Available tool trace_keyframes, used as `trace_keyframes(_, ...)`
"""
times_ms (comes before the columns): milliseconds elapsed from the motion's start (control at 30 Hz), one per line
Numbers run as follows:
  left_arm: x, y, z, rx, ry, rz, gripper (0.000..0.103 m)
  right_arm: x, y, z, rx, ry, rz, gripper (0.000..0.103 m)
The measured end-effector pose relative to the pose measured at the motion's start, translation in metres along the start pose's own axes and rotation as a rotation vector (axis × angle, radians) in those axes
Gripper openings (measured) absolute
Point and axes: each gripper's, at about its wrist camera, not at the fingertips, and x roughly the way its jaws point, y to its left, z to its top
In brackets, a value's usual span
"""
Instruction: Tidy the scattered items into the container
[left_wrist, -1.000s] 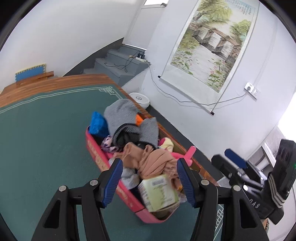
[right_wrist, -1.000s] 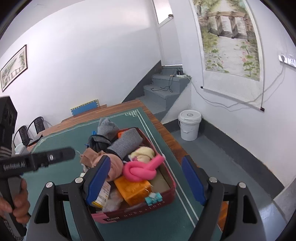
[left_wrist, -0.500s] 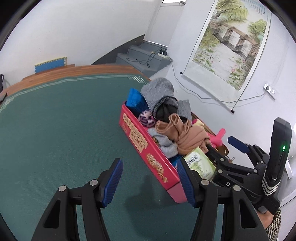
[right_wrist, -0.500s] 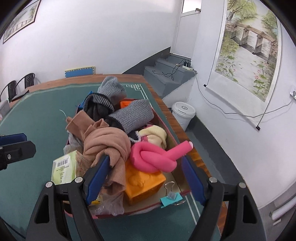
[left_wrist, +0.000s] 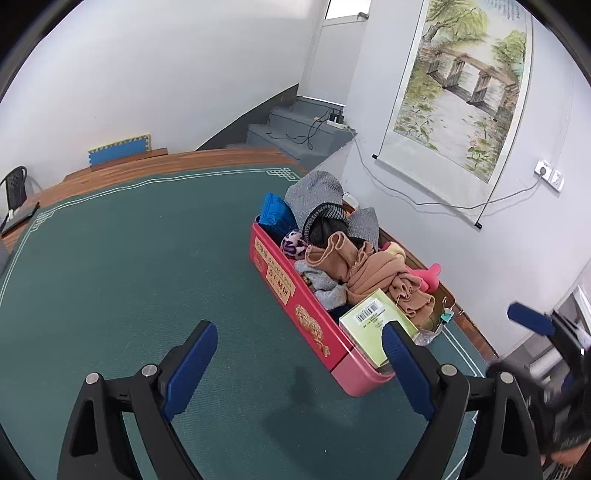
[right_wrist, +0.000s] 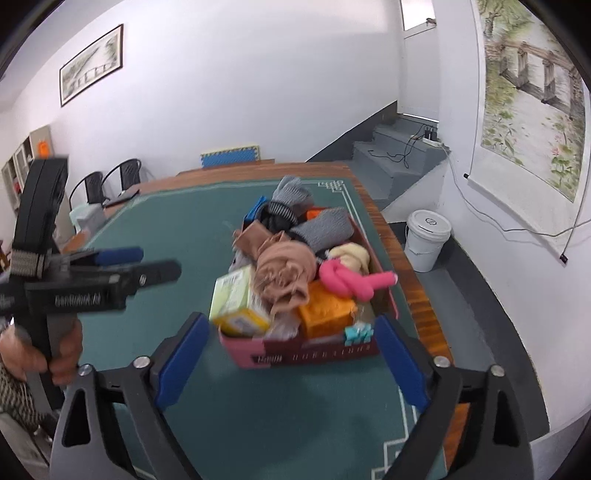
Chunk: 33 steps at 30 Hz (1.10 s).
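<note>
The red box (left_wrist: 295, 314) sat on the green worktop (left_wrist: 129, 277), near the worktop's far right edge. It was full to the top. A tan cloth (left_wrist: 373, 273) lay in a heap in the middle of the box. A grey hat (left_wrist: 314, 192) and a blue cloth (left_wrist: 273, 214) were at the far end of the box. A pink twisty thing (right_wrist: 347, 280) and an orange block (right_wrist: 325, 310) lay at the near end of the box, next to a pale green packet (left_wrist: 376, 325). A small teal clip (right_wrist: 356, 334) sat on the near rim of the box.

The left hand-held gripper (left_wrist: 299, 365) hung over the worktop, just beside the box's long side. Its jaws had just been opening and stood wide apart, with nothing between them. The right hand-held gripper (right_wrist: 288, 358) was in front of the near end of the box. Its jaws had also just been opening and stood wide apart, holding nothing. A white bucket (right_wrist: 426, 240) stood on the floor, to the right of the box.
</note>
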Motion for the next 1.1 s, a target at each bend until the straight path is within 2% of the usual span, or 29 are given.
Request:
trace_keyframes(233,0.011,-0.018,-0.025,-0.011,0.084,0.027,0.093,0.002,0.008,-0.03,0.012,0.018,-0.039,0.101)
trace_keyframes(400,0.003,-0.036,-0.029,0.014,0.05,0.09,0.093,-0.014,-0.006,-0.028,0.033,-0.013,-0.068,0.101)
trace_keyframes(600,-0.007,-0.052,-0.027,0.032,0.014,0.104,0.093,-0.024,-0.013,-0.02,0.021,-0.064,-0.087,0.102)
trace_keyframes(1100,0.009,-0.055,-0.022,0.034,0.033,0.124,0.093,-0.013,-0.025,-0.02,0.037,-0.068,-0.086,0.102)
